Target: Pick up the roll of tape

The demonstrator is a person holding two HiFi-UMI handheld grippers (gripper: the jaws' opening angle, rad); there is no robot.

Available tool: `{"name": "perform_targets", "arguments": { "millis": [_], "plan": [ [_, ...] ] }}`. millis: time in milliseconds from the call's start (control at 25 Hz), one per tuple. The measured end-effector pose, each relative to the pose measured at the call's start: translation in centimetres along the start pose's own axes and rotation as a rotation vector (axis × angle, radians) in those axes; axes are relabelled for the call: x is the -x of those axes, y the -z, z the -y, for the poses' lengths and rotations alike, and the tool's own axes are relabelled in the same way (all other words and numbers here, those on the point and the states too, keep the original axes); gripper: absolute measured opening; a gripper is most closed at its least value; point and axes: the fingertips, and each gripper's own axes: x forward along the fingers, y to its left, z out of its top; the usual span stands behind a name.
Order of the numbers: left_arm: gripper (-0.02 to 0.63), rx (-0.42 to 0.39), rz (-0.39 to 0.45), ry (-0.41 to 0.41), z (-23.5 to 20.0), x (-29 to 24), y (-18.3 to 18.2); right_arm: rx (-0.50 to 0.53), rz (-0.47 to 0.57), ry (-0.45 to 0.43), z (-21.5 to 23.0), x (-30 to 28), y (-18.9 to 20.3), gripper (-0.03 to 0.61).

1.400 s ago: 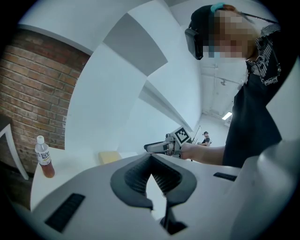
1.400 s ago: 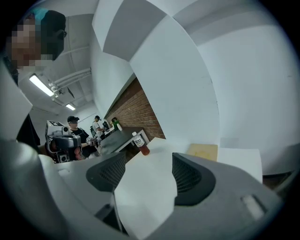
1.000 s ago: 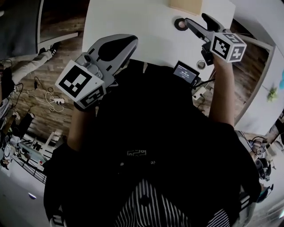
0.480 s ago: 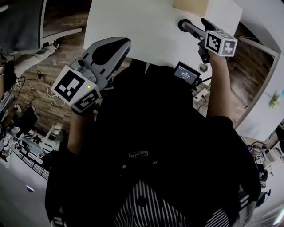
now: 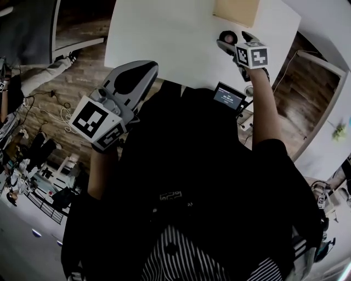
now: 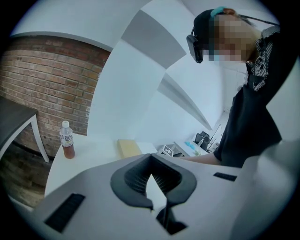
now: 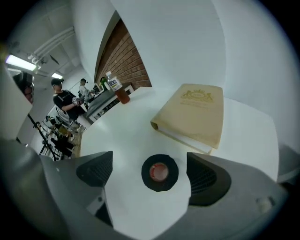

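Tape roll (image 7: 160, 172) lies flat on white table (image 7: 123, 140); brick wall (image 7: 124, 61) beyond.

Head cam: above my torso, facing steeply down onto the white table (image 5: 164, 33). Cam on left claw (image 6: 151, 164): looks out across the table top, farther off. Cam on right claw (image 7: 151, 172): close over the table, tilted down. All three share the tan book (image 5: 236, 11) (image 6: 127, 147) (image 7: 197, 115).
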Motion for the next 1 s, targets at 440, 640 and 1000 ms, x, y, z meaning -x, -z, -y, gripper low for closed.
{"name": "perform_targets", "arguments": {
  "millis": [440, 640, 1000],
  "plan": [
    [0.006, 0.008, -0.033, -0.013, 0.8, -0.4, 1.4, 0.269, -0.242, 0.106, 0.9, -4.1, 4.1, 0.479],
    [0.006, 0.027, 0.003, -0.029, 0.0, 0.1, 1.2, 0.307, -0.302, 0.114, 1.2, -5.1, 4.5, 0.478],
    [0.006, 0.077, 0.054, 0.013, 1.9, 0.4, 0.9, 0.419, -0.326, 0.108, 2.0, -4.7, 4.5, 0.344]
  ]
}}
